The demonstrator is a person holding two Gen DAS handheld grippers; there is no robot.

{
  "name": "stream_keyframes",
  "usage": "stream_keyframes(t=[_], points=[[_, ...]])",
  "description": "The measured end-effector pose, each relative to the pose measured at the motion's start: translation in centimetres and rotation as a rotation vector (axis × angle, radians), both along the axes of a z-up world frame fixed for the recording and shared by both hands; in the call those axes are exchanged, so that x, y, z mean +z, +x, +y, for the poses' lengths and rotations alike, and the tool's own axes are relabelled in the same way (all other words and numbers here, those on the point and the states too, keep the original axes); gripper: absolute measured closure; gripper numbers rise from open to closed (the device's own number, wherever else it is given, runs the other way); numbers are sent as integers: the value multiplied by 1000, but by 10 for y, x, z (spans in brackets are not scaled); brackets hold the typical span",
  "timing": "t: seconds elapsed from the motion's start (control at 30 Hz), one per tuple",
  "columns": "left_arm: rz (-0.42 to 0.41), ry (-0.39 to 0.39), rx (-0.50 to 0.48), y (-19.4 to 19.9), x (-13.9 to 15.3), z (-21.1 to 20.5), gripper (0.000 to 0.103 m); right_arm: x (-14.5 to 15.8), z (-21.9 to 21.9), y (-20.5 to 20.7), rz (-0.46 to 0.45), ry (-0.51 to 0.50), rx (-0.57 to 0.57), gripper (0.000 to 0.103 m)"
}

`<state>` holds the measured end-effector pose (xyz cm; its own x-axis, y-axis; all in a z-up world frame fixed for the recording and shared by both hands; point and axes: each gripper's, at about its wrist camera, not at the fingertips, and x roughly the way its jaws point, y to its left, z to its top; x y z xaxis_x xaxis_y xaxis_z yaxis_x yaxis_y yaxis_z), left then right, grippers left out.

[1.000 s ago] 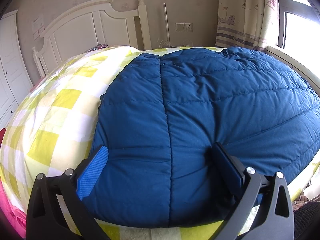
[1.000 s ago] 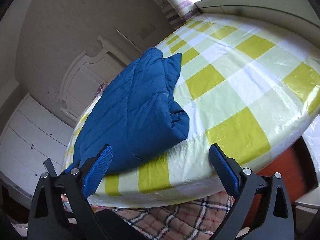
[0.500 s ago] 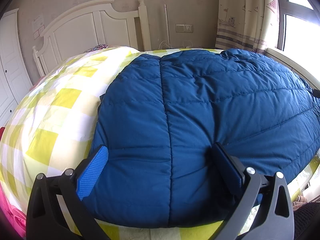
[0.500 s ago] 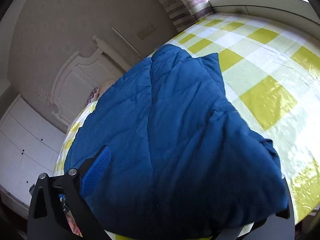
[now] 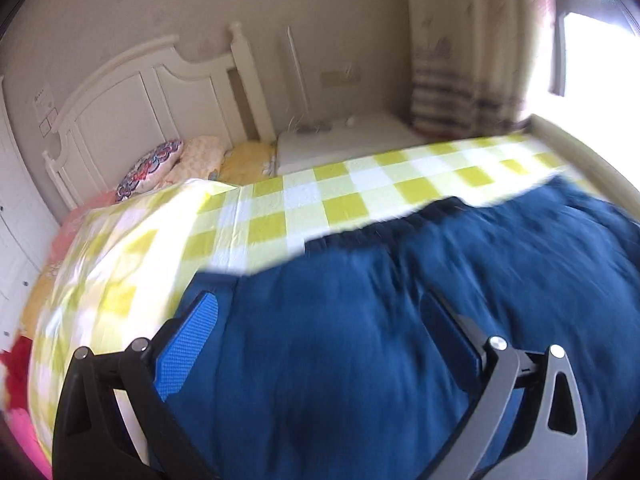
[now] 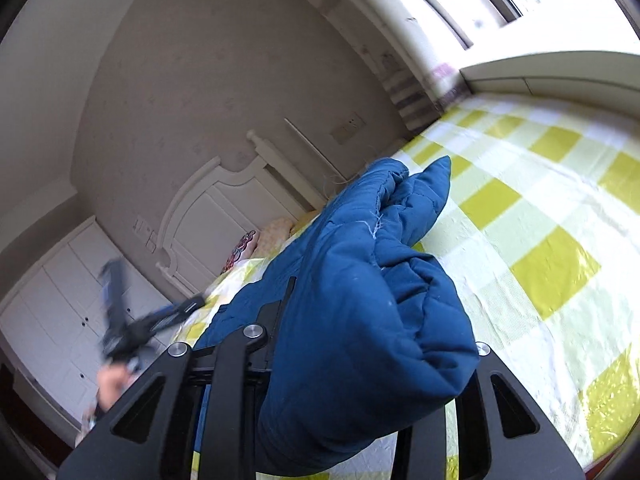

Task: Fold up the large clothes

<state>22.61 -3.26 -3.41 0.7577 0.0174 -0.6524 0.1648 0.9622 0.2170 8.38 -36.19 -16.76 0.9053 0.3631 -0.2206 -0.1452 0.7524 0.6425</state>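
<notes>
Gripping a thick fold of the blue padded coat on the checked bed, the right gripper looks mid-fold, while the left gripper, fingers spread, hovers near, likely needing an edge next.

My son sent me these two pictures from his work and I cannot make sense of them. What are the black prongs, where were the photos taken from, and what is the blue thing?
No robot here: a person holds a two-finger gripper in each hand, each carrying a fisheye camera that looks along its fingers. One picture is from the left gripper, open above a blue quilted jacket on a bed with a yellow checked cover and a white headboard. The other is from the right gripper, shut on a bunched part of the jacket; the left gripper shows there too, blurred.
</notes>
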Motion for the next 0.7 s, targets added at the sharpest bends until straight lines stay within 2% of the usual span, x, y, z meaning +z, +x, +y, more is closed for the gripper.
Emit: stream_keyframes(t=[0.07,0.13,0.2,0.3,0.33,0.4,0.47,0.53,0.57,0.6,0.63,0.7], points=[[100,40,25,48,-23,-17,3,9,7,-5,-12,-33,9,68],[193,85,20,74,-51,-29,2,18,14,-4,-22,-60,17,68],[184,74,14,74,-58,-26,3,27,21,-2,-33,-87,24,68],[95,15,-8,35,-36,-5,5,45,35,-5,-63,-154,37,68],[47,-14,-25,9,-27,6,5,49,38,-8,-71,-169,40,68],[29,-31,-101,-33,-28,13,5,60,49,-5,-91,-185,47,68],[36,9,-202,-73,-45,9,5,70,59,-8,-116,-208,56,68],[-37,105,-224,-112,-67,9,5,83,75,-6,-140,-233,76,68],[-58,91,-229,-129,-70,20,5,92,89,-6,-156,-256,98,68],[-39,41,-250,-136,-70,30,5,98,100,-6,-168,-283,110,68],[8,-72,-305,-147,-65,52,5,107,119,-8,-192,-338,127,68],[10,-219,-323,-160,-52,96,5,123,162,-9,-240,-458,170,68]])
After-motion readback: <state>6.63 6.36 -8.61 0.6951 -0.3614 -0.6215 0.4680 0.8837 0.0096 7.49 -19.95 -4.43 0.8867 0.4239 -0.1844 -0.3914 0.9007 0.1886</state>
